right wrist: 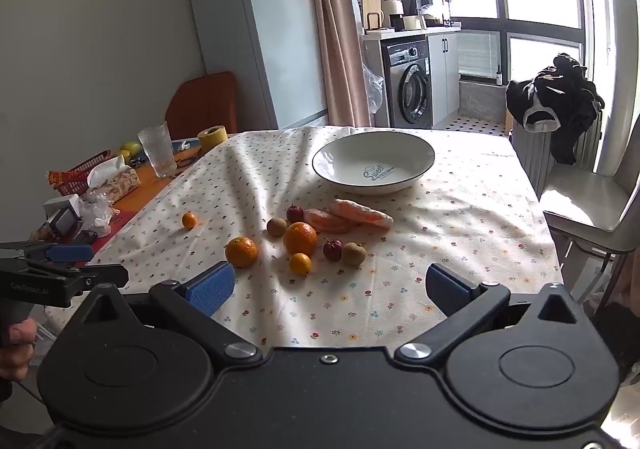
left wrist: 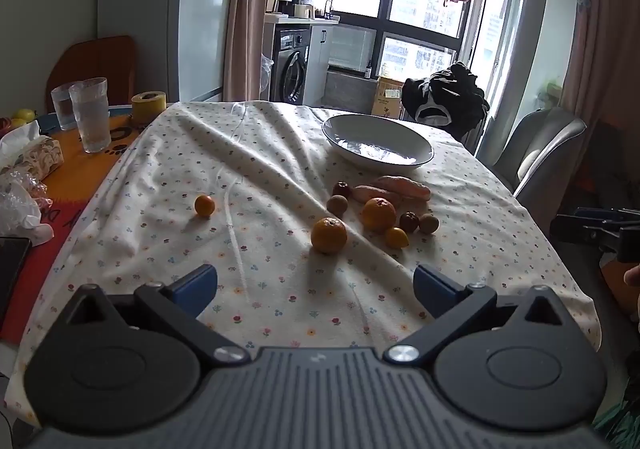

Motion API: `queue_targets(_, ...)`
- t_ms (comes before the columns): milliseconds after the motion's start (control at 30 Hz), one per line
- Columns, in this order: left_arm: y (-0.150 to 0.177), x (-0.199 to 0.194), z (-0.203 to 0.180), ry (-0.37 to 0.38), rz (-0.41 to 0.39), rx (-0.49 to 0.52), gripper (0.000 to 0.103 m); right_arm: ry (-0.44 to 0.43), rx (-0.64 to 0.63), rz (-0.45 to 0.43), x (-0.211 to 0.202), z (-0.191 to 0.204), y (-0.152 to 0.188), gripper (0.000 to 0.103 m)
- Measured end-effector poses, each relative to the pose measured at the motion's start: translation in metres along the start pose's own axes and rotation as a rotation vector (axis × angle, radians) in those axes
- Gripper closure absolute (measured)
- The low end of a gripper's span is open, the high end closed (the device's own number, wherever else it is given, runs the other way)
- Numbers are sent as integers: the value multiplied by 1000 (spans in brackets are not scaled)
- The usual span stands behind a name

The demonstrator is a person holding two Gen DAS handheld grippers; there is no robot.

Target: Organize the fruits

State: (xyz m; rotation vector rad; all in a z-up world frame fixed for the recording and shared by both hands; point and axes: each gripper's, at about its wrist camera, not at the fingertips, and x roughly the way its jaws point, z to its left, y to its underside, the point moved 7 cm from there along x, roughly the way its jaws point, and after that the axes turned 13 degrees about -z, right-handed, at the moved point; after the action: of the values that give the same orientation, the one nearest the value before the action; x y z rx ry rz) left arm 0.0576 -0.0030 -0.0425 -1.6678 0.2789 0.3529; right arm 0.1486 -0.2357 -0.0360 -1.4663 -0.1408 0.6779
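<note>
Left gripper (left wrist: 315,289): jaws spread wide, nothing between the blue pads, hovering over the near edge of the floral tablecloth (left wrist: 248,153). Right gripper (right wrist: 330,287): same, wide apart, empty, low over the near cloth. Neither touches any fruit.

Just ahead of both sits the nearest mandarin (left wrist: 329,235), alone on a cloth ridge. Behind it is the cluster: bigger orange (left wrist: 379,213), small yellow-orange citrus (left wrist: 396,237) touching or nearly touching it in front, two dark red small fruits (left wrist: 409,221) (left wrist: 341,189), two brown round fruits, maybe kiwis or longans (left wrist: 429,223) (left wrist: 337,205), and two pinkish elongated pieces, probably sweet potatoes (left wrist: 402,187), lying side by side at the back. One tiny kumquat-like citrus (left wrist: 205,205) lies well apart to the left. White bowl with a dark rim (right wrist: 430,157) sits beyond the cluster, empty; likely the target.

Handling, as a judgement: citrus is light, firm with slight give, and round, so it will roll on the wrinkled cloth; grip across the widest middle with moderate squeeze. Small red and brown fruits are light and easy to squirt out; center the pads and close gently. Cluster is tight, so picking the lone mandarin first avoids nudging neighbours. Bowl is ceramic; release low.

Left clutter: drinking glasses (left wrist: 94,115), yellow tape roll (left wrist: 149,105).
</note>
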Motion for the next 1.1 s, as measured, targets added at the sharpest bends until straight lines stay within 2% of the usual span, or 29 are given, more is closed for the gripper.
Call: queue_targets(1100,-2,-2,4,-10,-9,-25,0,-18,-4,-13,-2,1,-1,0)
